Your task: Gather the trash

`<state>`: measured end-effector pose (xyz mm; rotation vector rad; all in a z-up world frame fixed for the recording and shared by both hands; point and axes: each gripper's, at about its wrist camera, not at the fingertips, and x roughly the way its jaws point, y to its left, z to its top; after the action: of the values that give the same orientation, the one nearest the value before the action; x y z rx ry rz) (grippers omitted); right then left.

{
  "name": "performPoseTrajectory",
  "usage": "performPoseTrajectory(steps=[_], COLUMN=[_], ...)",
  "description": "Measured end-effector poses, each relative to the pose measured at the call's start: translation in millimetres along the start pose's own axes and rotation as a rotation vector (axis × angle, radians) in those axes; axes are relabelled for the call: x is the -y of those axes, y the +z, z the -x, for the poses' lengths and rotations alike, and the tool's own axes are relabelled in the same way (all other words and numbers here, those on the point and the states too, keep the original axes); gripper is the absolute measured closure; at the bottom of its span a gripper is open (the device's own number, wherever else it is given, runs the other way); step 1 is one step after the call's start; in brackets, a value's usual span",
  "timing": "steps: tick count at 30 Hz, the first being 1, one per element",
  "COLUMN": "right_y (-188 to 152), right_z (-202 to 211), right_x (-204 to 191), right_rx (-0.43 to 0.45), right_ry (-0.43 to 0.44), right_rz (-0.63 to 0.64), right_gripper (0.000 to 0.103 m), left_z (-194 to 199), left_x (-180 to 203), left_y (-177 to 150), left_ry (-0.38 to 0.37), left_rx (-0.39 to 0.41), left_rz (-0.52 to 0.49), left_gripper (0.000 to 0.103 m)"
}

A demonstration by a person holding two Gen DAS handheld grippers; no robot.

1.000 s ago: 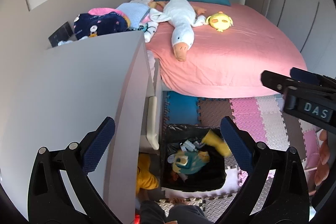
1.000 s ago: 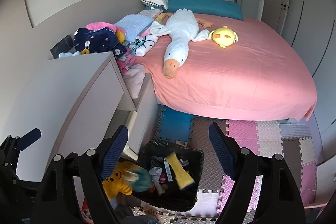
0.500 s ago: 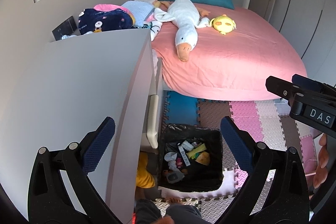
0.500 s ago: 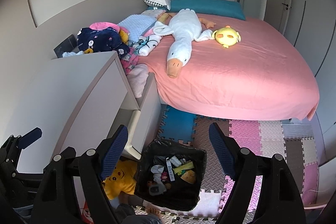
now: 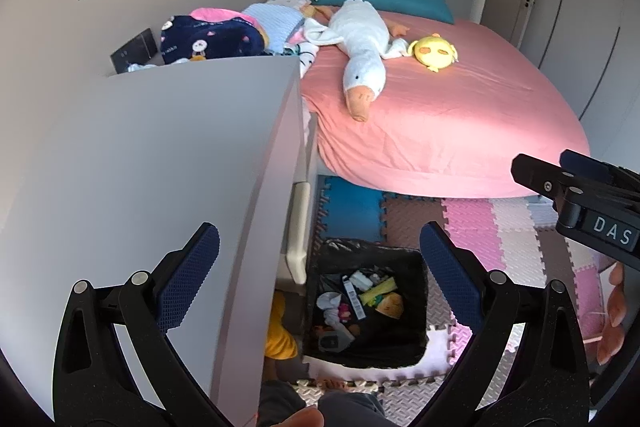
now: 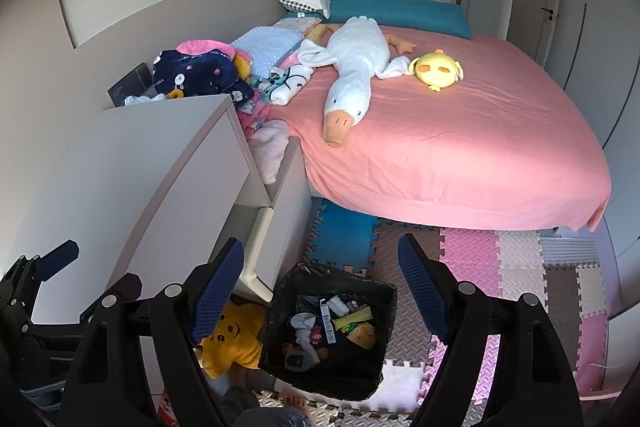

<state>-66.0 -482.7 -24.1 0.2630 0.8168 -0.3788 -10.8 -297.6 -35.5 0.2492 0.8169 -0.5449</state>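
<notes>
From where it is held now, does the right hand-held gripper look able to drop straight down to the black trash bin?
Probably yes. The right hand-held gripper hangs open and empty above the trash bin, whose top is uncovered. Nothing shows between them; the white cabinet stands off to the side.

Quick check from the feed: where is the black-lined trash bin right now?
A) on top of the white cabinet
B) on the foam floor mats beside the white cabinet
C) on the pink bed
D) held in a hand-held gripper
B: the trash bin stands on the foam floor mats next to the white cabinet, with wrappers and scraps inside.
</notes>
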Motion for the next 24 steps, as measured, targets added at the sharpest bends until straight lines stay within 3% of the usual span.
performPoseTrajectory(steps=[24], right_y=[-5.0], right_z=[-1.6], right_x=[-6.8], right_rx=[-0.005], right_ry=[-0.004], right_rz=[-0.003], right_gripper=[0.023], left_z=[-0.2], left_x=[0.8], left_y=[-1.1], left_ry=[-0.001], left_rx=[0.001], left_rz=[0.003], left_gripper=[0.007])
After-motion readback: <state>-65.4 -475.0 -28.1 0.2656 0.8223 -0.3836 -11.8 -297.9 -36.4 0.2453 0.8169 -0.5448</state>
